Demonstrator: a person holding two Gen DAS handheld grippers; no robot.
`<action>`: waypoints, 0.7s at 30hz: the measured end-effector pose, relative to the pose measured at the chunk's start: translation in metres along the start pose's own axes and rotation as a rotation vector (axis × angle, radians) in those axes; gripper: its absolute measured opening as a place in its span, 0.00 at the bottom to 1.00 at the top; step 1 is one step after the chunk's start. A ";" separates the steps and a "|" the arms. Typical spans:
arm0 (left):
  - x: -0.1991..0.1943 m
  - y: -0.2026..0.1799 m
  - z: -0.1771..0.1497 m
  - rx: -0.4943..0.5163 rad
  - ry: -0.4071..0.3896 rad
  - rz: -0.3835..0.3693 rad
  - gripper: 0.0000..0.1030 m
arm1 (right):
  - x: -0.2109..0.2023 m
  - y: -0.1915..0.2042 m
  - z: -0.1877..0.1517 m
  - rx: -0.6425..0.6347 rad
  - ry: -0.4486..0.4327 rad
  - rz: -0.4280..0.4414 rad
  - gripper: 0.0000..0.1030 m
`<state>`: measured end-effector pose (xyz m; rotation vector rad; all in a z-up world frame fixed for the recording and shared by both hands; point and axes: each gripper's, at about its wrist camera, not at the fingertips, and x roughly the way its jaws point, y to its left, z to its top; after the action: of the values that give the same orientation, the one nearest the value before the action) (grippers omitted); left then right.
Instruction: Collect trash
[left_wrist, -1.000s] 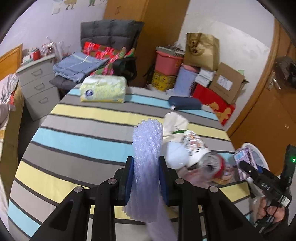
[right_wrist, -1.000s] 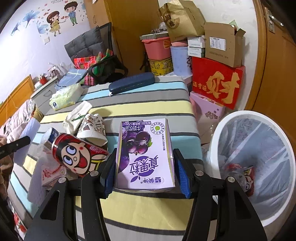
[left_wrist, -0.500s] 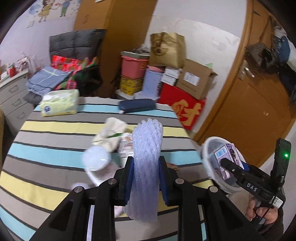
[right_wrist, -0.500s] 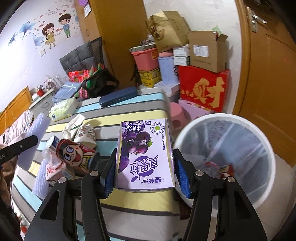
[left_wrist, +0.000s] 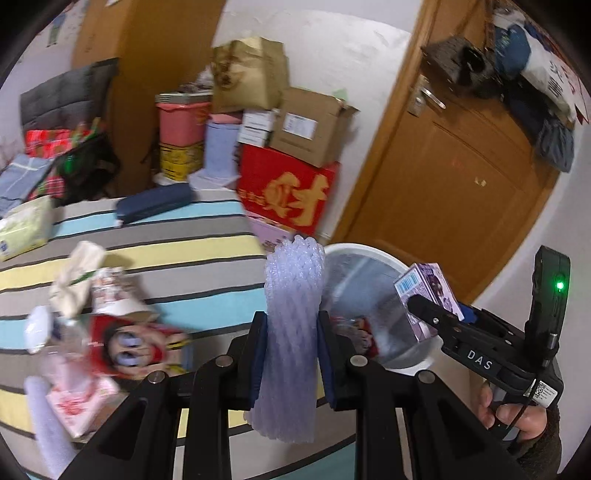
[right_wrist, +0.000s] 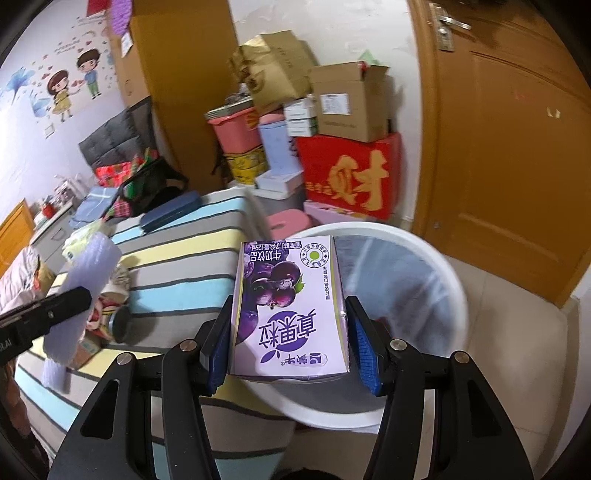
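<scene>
Both claws have swung away from the middle of the striped counter (left_wrist: 207, 254) toward its right edge since a second ago, and the white bin (right_wrist: 443, 280) that sat off to the side now fills the space ahead of them.

Each claw tilts downward. The left claw (left_wrist: 291, 354) is clamped tight on one length of white foam netting (left_wrist: 291, 332), which stands upright between its blue pads and sticks out above and below them. The right claw (right_wrist: 290, 339) has its pads pressed on the two sides of one purple milk-drink carton (right_wrist: 290, 295), printed face up, which hangs over the near rim of the bin. A hand (left_wrist: 517, 410) grips the right claw's handle at the lower right of the left view.

On the counter near its right edge lies a loose heap of trash: one red cartoon-printed can (left_wrist: 136, 343), one printed paper cup (left_wrist: 110, 291), one crumpled cream wrapper (left_wrist: 77, 269), one pink packet (left_wrist: 74, 402) and a second foam piece (left_wrist: 44, 424). One dark blue case (left_wrist: 155, 201) lies at the far edge.

Only the left view looks into the bin, where a red-printed wrapper (left_wrist: 362, 332) lies on the liner; the carton blocks that spot in the right view. Only the right view shows the pink stool (right_wrist: 288, 221) beside the bin and the cartoon wall stickers (right_wrist: 70, 88).
</scene>
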<state>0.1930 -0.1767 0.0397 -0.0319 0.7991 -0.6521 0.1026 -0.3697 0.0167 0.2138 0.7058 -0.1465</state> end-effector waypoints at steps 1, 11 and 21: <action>0.005 -0.006 0.001 0.006 0.006 -0.009 0.25 | -0.001 -0.005 0.000 0.004 0.000 -0.005 0.56; 0.057 -0.060 0.000 0.072 0.078 -0.054 0.25 | 0.008 -0.046 -0.004 0.049 0.037 -0.067 0.56; 0.092 -0.088 -0.003 0.123 0.114 -0.051 0.26 | 0.023 -0.067 -0.009 0.053 0.089 -0.080 0.56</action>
<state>0.1917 -0.2977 0.0005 0.0972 0.8685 -0.7557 0.1005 -0.4338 -0.0149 0.2438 0.8001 -0.2338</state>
